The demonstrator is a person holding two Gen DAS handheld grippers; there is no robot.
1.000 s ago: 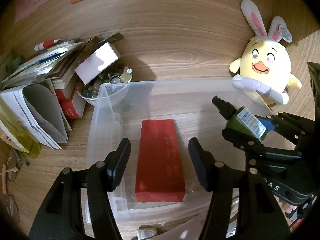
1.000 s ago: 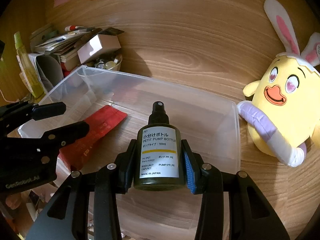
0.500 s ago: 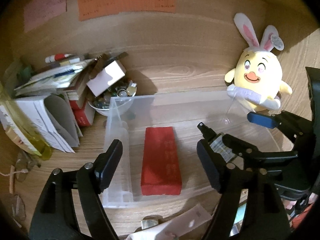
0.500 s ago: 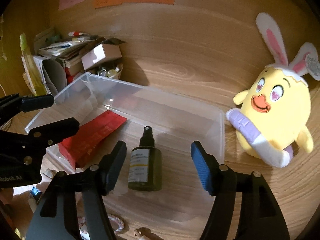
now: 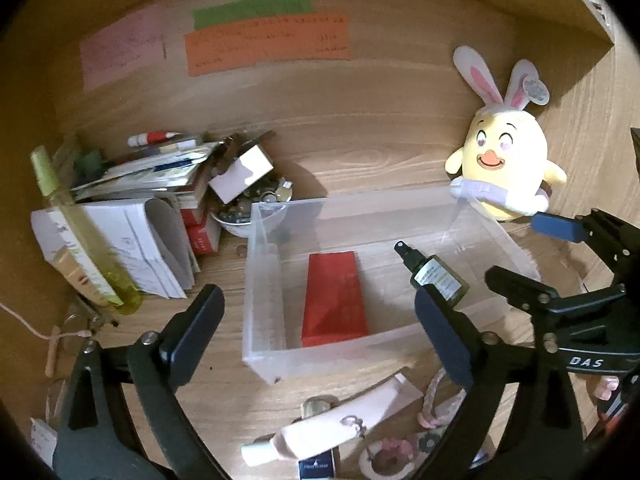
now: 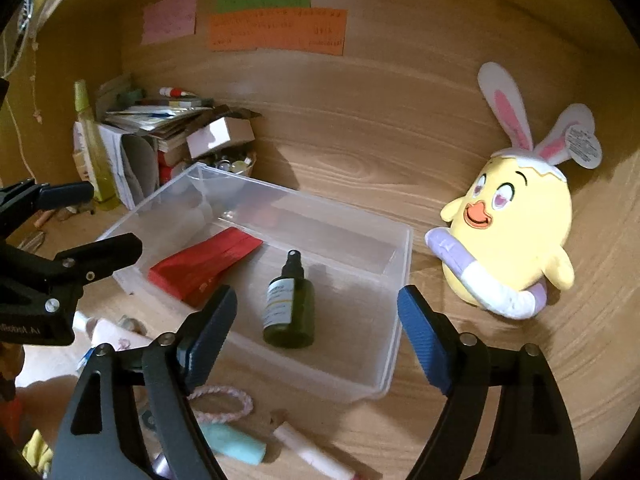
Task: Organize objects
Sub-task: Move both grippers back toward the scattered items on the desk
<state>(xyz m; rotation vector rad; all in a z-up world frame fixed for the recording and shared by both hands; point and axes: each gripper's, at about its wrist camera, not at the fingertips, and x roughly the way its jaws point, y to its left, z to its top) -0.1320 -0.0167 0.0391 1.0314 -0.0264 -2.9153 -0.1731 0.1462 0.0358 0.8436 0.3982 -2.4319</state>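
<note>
Clear plastic bin (image 6: 400, 264) sits on the wooden surface (image 6: 400, 152), long side running left to right in the left wrist view.

Inside the bin: dark green pump bottle (image 6: 289, 305) lying on its side on the bin floor, right half. Its long axis runs from the near wall toward the far wall; black pump head points away toward the back, base toward the cameras. White label faces up and slightly left. In the left wrist view its nozzle tilts to the upper left and the left tool's right finger hides part of its base.

Also in the bin, left half: flat red packet (image 5: 335, 295), lying flat, long axis near-to-far, roughly parallel to the bottle and apart from it.

Right tool (image 6: 318, 322): jaws wide and opening, blue pads either side of the bottle in the picture but clear of it; nothing gripped.

Left tool (image 5: 320, 328): jaws wide and opening, black pads spread, nothing between them but the near end of the bin below; nothing gripped.

Yellow chick plush with rabbit ears (image 6: 516, 224) stands just beside the bin's right end. Stack of books and papers (image 5: 132, 200) lies left of the bin.
</note>
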